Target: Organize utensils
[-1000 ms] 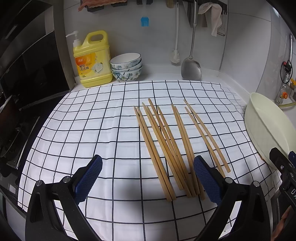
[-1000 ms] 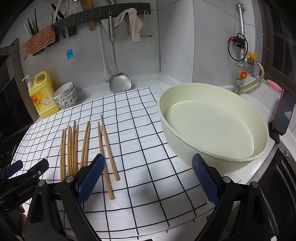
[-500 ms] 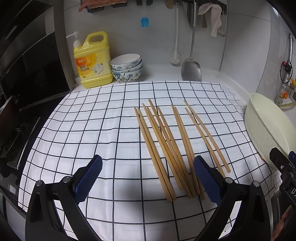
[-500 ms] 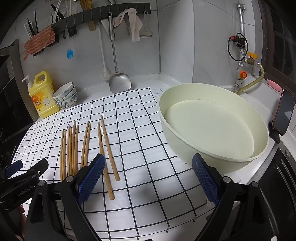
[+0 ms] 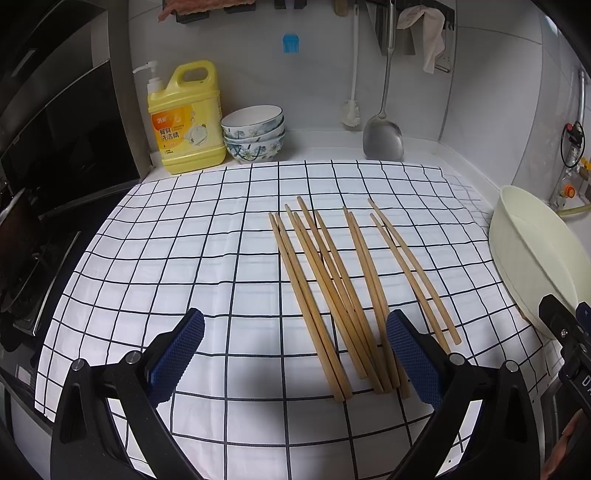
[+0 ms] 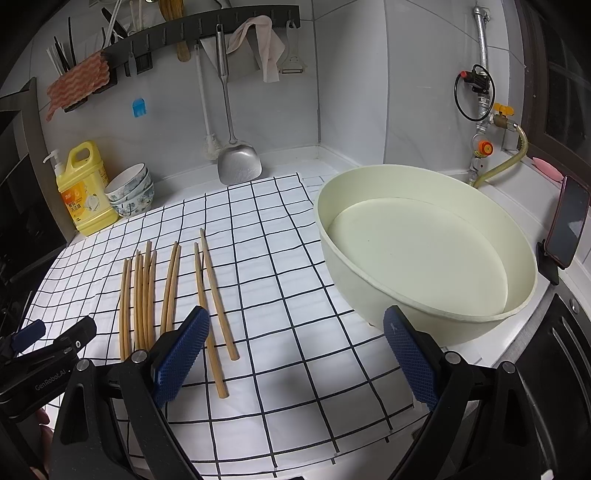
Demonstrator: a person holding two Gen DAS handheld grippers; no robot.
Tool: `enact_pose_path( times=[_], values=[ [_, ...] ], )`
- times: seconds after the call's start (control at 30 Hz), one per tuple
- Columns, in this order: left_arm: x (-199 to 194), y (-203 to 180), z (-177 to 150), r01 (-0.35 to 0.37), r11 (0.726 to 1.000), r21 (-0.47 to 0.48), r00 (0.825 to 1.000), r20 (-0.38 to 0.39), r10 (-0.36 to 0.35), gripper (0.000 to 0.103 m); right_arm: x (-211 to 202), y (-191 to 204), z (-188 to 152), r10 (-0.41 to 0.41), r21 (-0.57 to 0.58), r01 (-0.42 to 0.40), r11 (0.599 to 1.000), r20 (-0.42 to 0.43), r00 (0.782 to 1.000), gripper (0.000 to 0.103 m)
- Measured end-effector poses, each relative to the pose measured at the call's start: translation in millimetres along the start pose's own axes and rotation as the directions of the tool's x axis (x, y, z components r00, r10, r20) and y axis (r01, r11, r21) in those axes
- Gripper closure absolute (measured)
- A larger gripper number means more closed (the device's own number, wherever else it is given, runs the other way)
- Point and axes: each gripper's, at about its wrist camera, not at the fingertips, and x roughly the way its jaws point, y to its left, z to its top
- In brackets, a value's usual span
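Observation:
Several wooden chopsticks (image 5: 332, 288) lie side by side on a white checked cloth (image 5: 184, 266); they also show in the right wrist view (image 6: 147, 295). My left gripper (image 5: 295, 354) is open and empty, hovering above the chopsticks' near ends, its right pad (image 5: 413, 362) just over them. My right gripper (image 6: 295, 354) is open and empty above the cloth, between the chopsticks and a cream basin (image 6: 424, 251). The rightmost pair of chopsticks (image 6: 214, 302) lies by its left pad (image 6: 181, 354).
A yellow detergent bottle (image 5: 184, 118) and stacked bowls (image 5: 255, 133) stand at the back wall. A metal spatula (image 5: 382, 136) and a brush hang from a wall rail (image 6: 207, 26). A phone (image 6: 567, 225) stands right of the basin. A dark stove (image 5: 33, 221) is on the left.

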Motion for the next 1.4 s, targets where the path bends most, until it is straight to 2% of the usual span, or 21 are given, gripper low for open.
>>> enact_pose_path(
  times=[0.27,0.47,0.67,0.8,0.97,1.13,1.4],
  values=[
    [1.9,1.1,-1.7,0.003,1.000,-0.001,1.000,-0.006,-0.003,0.006,0.3,-1.4,-0.4,-0.001,0.001,0.001,1.000,0.000,1.000,0.012],
    [13.3,14.5,-6.0,0.005,1.000,-0.012,0.999,-0.046,-0.005,0.006,3.0,0.2,-1.0,0.004,-0.021,-0.004,1.000,-0.002,1.000,0.012],
    [27.8,48.6,-7.3,-0.031,0.996,-0.087,0.997,-0.077,0.025,0.006,15.3,6.1,-6.0,0.056,-0.047,-0.057,0.997,-0.037,0.998,0.012],
    [40.0,64.4,-3.6,-0.026,0.990,-0.136,0.996,-0.093,0.013,0.006,25.5,15.2,-11.4,0.113,-0.084,-0.118,0.989,-0.060,0.992,0.012],
    [57.5,65.8,1.6,0.010,0.990,-0.140,0.992,-0.122,-0.027,0.006,44.0,23.2,-10.0,0.195,-0.095,-0.206,0.974,-0.110,0.975,0.012],
    [80.0,61.7,7.7,0.017,0.990,-0.137,0.978,-0.202,-0.045,0.006,62.1,35.0,-3.2,0.187,-0.117,-0.205,0.972,-0.152,0.971,0.012],
    [87.5,57.3,12.5,-0.006,0.995,-0.098,0.980,-0.200,-0.014,0.006,94.7,49.3,8.1,0.132,-0.172,-0.167,0.971,-0.199,0.971,0.012]
  ],
)
